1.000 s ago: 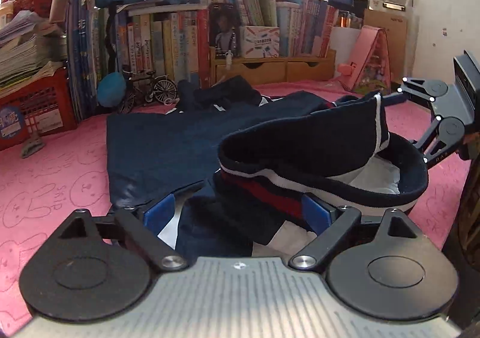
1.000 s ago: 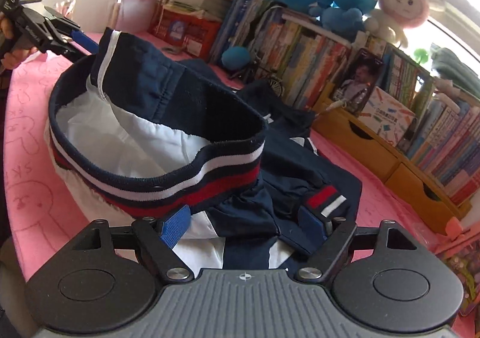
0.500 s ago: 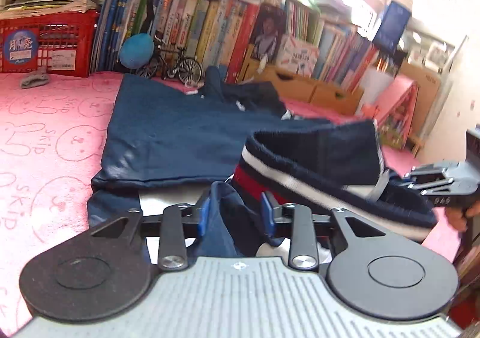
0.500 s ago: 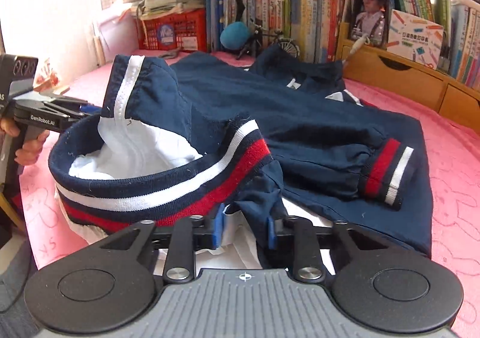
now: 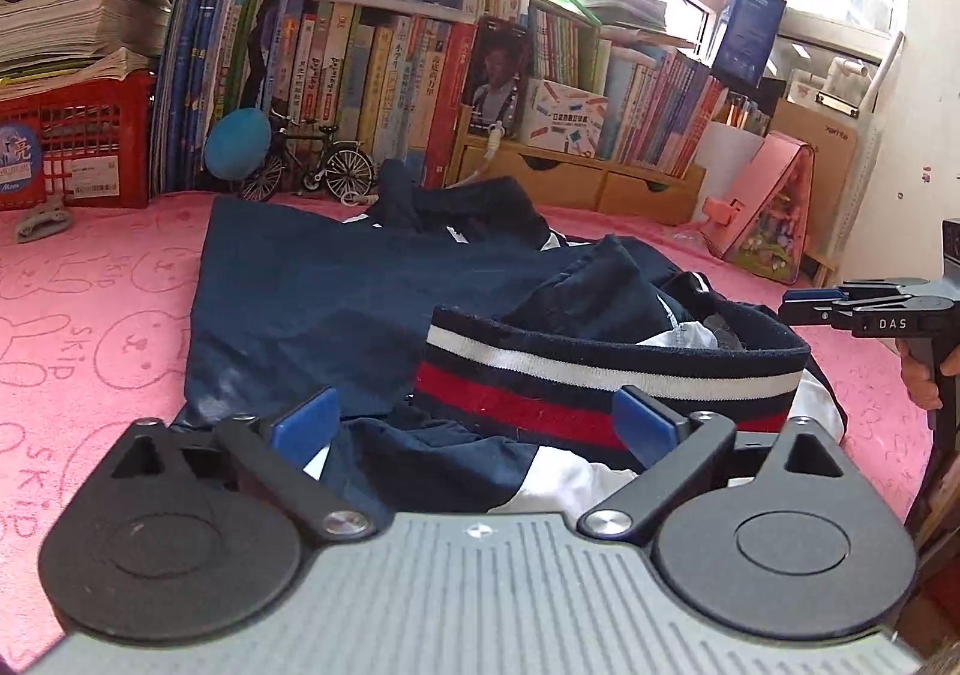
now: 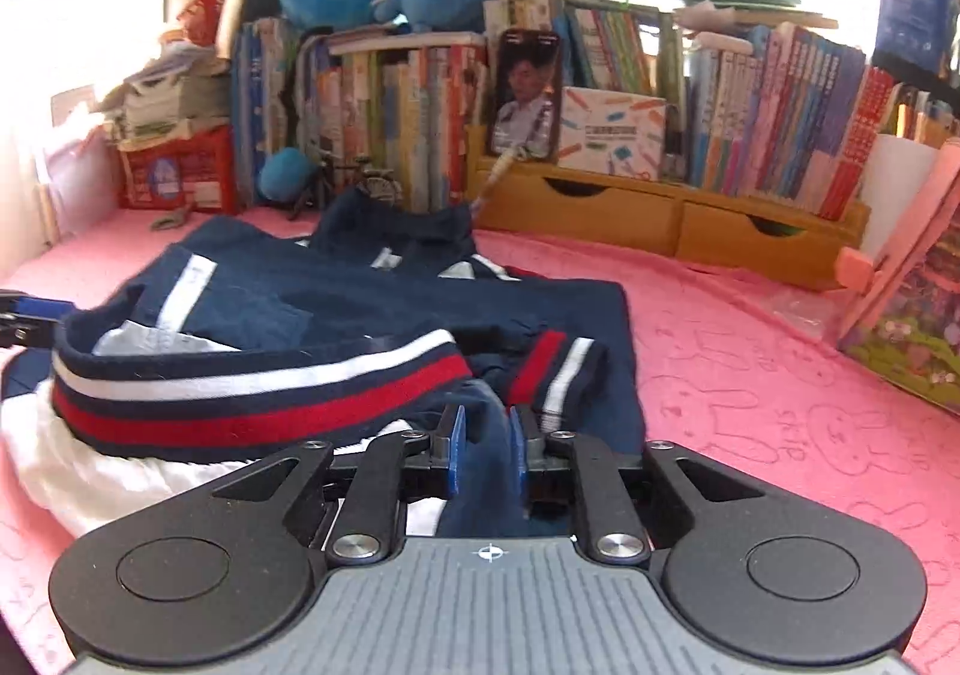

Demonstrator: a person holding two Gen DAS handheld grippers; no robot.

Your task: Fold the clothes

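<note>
Navy jacket (image 5: 336, 309) lying spread on the pink mat (image 5: 90, 327), striped hem band (image 6: 252, 393) bunched up at the near edge. Left gripper (image 5: 474, 423) spread wide over the near hem, pinching nothing. Right gripper (image 6: 486, 453) pressed together on a fold of navy fabric by the striped cuff (image 6: 558, 375).

Matt navy cloth jacket (image 5: 336, 303) (ribbed striped hem)
</note>
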